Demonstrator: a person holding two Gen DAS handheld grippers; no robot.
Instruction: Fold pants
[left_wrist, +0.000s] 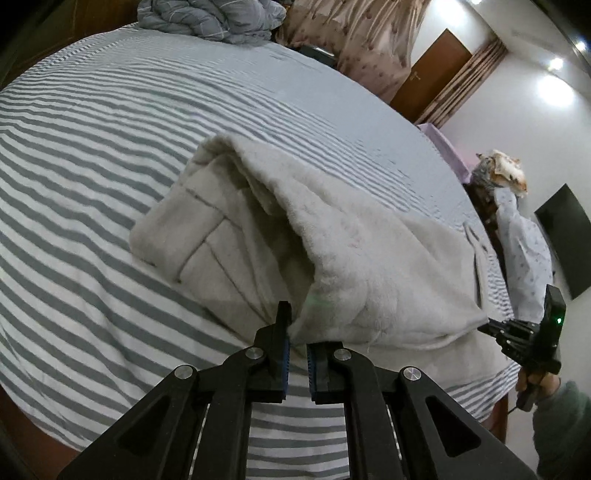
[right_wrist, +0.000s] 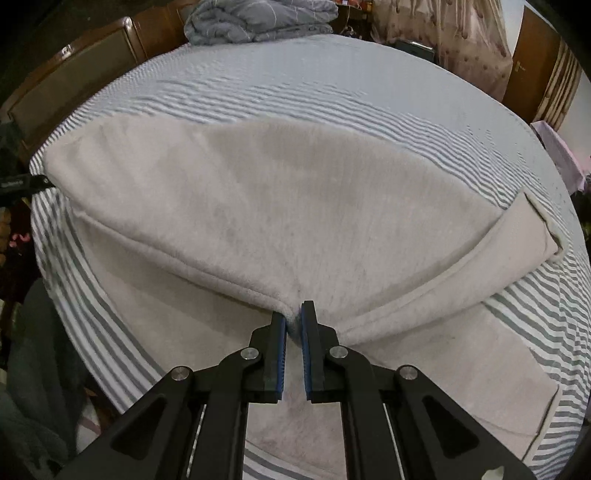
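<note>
Right wrist view: the right gripper (right_wrist: 294, 321) is clamped on a hem edge of the pale fleece pants (right_wrist: 280, 206), the cloth pinched between its blue pads at the tips. Ahead of the claw a doubled layer spreads out over the striped bed sheet (right_wrist: 332, 92); beneath and behind the claw another layer of the same pants lies flat — so one fold looks underway, not laid down.

From the left wrist view, the left gripper (left_wrist: 297, 334) is likewise closed on the pants (left_wrist: 332, 240), holding the near edge of the raised flap. Beyond its tips the cloth arches up, open like a pocket. The right gripper (left_wrist: 491, 326) shows far off to the right of this claw, holding the same edge.

Judging by this, the flap must still be carried over, laid flat and released — further folds probably remain.
</note>
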